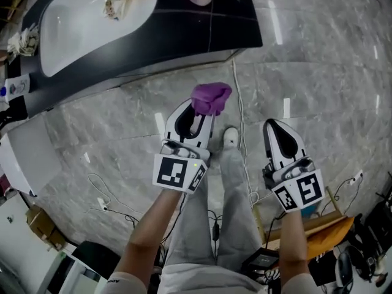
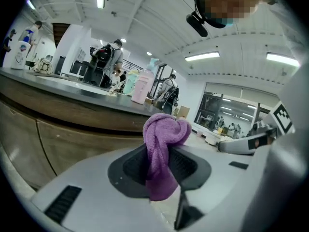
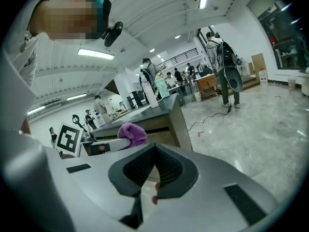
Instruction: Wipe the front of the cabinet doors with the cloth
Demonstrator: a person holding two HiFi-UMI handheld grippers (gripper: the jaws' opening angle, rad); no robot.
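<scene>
Marble floor (image 1: 318, 72) is open on your right, past the counter's corner. A white cable (image 1: 242, 133) runs across it just beside your shoe (image 1: 230, 137). Dark counter (image 1: 184, 32) fills the upper left. The wooden cabinet doors (image 2: 58, 144) sit under its edge, apart from the cloth. White sink basin (image 1: 86, 23) holds a crumpled pale item (image 1: 122, 2). Your left gripper (image 1: 197, 116) has its fingers clamped on the purple cloth (image 1: 210, 98), which is bunched above the tips. Right gripper (image 3: 154, 151): fingers pressed together with nothing between them.
</scene>
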